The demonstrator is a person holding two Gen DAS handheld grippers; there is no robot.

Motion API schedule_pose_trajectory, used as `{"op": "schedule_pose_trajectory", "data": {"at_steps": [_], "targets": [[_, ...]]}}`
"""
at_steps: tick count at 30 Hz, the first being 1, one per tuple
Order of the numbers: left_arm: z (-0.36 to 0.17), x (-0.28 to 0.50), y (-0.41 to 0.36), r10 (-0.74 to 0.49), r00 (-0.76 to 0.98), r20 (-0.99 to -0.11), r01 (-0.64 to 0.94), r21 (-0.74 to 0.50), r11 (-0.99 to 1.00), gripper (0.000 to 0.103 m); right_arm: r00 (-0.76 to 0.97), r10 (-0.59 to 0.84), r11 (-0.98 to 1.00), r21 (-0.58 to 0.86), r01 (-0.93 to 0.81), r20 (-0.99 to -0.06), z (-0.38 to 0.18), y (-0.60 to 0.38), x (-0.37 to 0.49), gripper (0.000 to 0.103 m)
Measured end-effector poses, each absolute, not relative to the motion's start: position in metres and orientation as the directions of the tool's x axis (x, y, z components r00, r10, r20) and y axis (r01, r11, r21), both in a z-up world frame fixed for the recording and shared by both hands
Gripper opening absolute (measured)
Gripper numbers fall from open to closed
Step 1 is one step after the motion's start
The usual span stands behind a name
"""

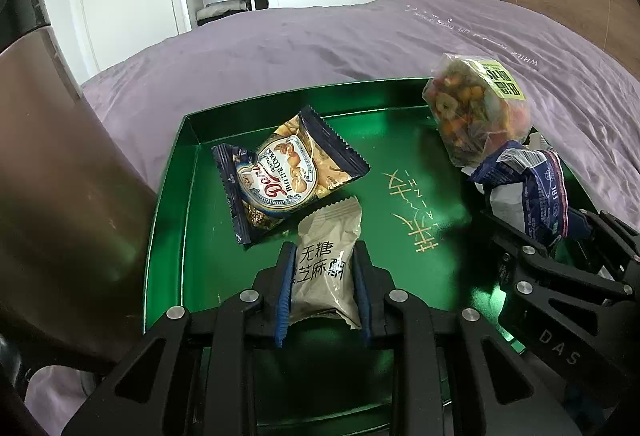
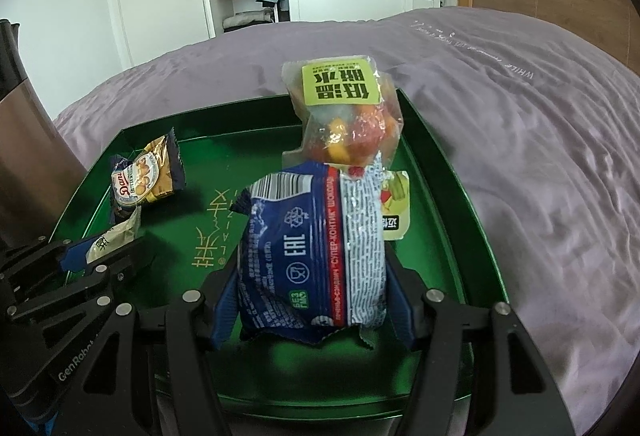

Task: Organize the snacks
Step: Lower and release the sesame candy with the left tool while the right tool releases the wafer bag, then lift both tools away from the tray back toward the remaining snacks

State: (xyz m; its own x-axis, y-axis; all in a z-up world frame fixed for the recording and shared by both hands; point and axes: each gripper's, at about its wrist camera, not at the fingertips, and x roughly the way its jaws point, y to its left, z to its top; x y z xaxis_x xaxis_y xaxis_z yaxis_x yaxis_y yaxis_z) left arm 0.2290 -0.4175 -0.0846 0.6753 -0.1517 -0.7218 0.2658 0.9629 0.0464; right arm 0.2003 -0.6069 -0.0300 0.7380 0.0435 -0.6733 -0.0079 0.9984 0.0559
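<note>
Low at frame centre, left gripper (image 1: 322, 284) clamped on beige sesame packet (image 1: 326, 264) over green tray (image 1: 420, 172); right gripper (image 2: 312, 300) gripping blue biscuit pack (image 2: 316, 248). Risk: slick wrappers slipping, toppling fruit bag (image 2: 344, 116).

Yellow cup (image 2: 396, 208): you see only its right part; the blue wrapper (image 2: 316, 248) covers the rest, and its label is cut short.
Beige packet (image 2: 116, 236): in your right wrist view the left tool (image 2: 100, 256) hides most of it.
Green tray (image 1: 168, 236): its near edge drops behind your tool's linkage in both views.
Brown object (image 1: 60, 196): the picture's left edge cuts it off; you cannot tell what it is.
Small print on the blue wrapper: too fine to read.
</note>
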Motion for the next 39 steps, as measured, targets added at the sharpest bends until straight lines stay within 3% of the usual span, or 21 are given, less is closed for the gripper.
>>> {"op": "schedule_pose_trajectory", "data": {"at_steps": [3,5,7,17,20,23,25,26,27,29,39], "targets": [[-0.086,0.228,-0.418,-0.15,0.679,-0.718,0.265,0.049,0.963,0.026,0.738,0.044,0.998,0.056,-0.008,-0.673,-0.03,-0.606,0.199,0.036],[-0.086,0.228,-0.419,-0.152,0.681,-0.717,0.268,0.051,0.962,0.033,0.74,0.044,0.998,0.057,-0.008,-0.672,-0.031,-0.607,0.199,0.036],[-0.087,0.227,-0.418,-0.153,0.681,-0.716,0.269,0.05,0.962,0.046,0.742,0.044,0.998,0.058,-0.007,-0.669,-0.031,-0.606,0.198,0.036],[-0.088,0.224,-0.416,-0.144,0.684,-0.715,0.257,0.051,0.965,0.053,0.743,0.05,0.997,0.073,-0.002,-0.667,-0.03,-0.608,0.199,0.038],[-0.082,0.223,-0.414,-0.147,0.693,-0.706,0.252,0.047,0.967,0.055,0.741,0.058,0.996,0.094,0.007,-0.668,-0.029,-0.612,0.197,0.053],[-0.073,0.219,-0.411,-0.147,0.713,-0.686,0.247,0.049,0.968,0.063,0.741,0.058,0.996,0.093,0.006,-0.669,-0.025,-0.612,0.197,0.057],[-0.068,0.216,-0.408,-0.147,0.717,-0.681,0.245,0.049,0.968,0.064,0.747,0.042,0.997,0.078,0.013,-0.664,-0.018,-0.61,0.196,0.068],[-0.064,0.214,-0.406,-0.15,0.72,-0.678,0.245,0.047,0.968,0.064,0.75,0.025,0.997,0.067,0.026,-0.661,-0.016,-0.611,0.194,0.089],[-0.061,0.212,-0.404,-0.15,0.723,-0.675,0.244,0.045,0.969,0.067,0.753,0.012,0.998,0.06,0.037,-0.658,-0.012,-0.613,0.193,0.101],[-0.055,0.209,-0.401,-0.147,0.727,-0.67,0.24,0.048,0.97,0.072,0.754,0.015,0.997,0.067,0.038,-0.656,-0.006,-0.614,0.189,0.103],[-0.002,0.163,-0.394,-0.204,0.738,-0.643,0.284,0.023,0.958,0.073,0.791,-0.046,0.998,0.007,0.063,-0.61,0.063,-0.608,0.136,0.103]]}}
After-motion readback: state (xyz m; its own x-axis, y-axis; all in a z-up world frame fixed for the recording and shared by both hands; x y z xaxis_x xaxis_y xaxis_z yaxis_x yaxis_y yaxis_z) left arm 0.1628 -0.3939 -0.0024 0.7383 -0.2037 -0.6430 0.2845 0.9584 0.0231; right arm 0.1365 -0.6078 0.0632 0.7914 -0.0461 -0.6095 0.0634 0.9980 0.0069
